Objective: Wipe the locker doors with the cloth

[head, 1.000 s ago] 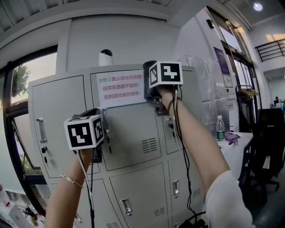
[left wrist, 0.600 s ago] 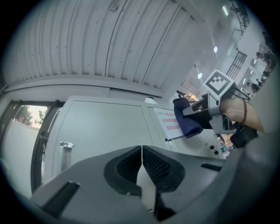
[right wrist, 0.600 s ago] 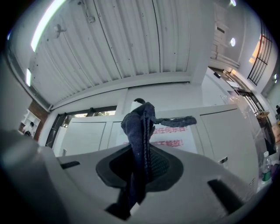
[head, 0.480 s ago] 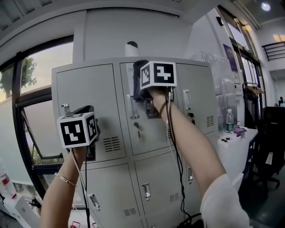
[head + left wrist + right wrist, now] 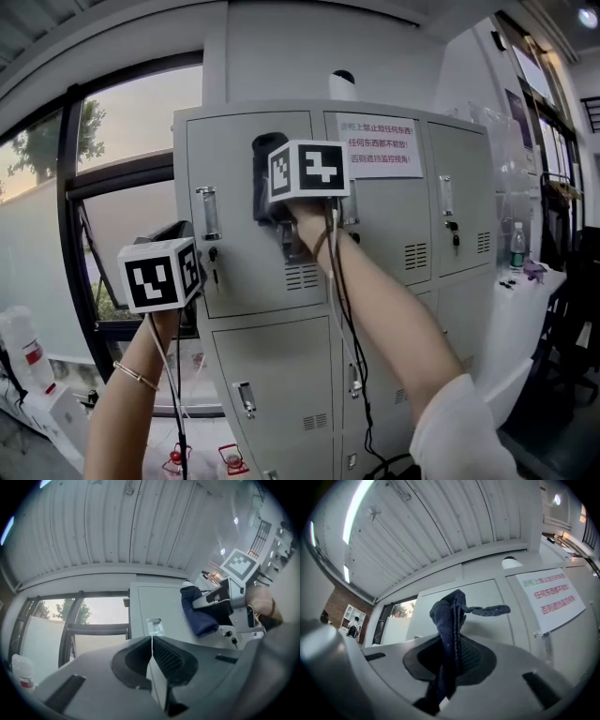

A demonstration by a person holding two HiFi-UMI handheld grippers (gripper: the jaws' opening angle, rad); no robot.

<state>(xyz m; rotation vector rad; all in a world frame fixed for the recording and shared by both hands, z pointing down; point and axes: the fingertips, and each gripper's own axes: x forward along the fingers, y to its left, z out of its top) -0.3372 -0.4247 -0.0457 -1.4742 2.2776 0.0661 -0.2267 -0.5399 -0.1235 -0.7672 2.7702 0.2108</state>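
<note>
One grey locker bank (image 5: 281, 375) shows three top doors; the rows below are cut off by the arms and the frame edge. One printed notice (image 5: 377, 150) sits on the middle top door. Of the two grippers, the right gripper (image 5: 451, 651) pinches the single dark blue cloth (image 5: 447, 613) up at the top left door (image 5: 234, 159). The left gripper (image 5: 151, 644), lower left of it, has its jaws pressed together on nothing. In the head view the cloth is hidden behind the right gripper
</note>
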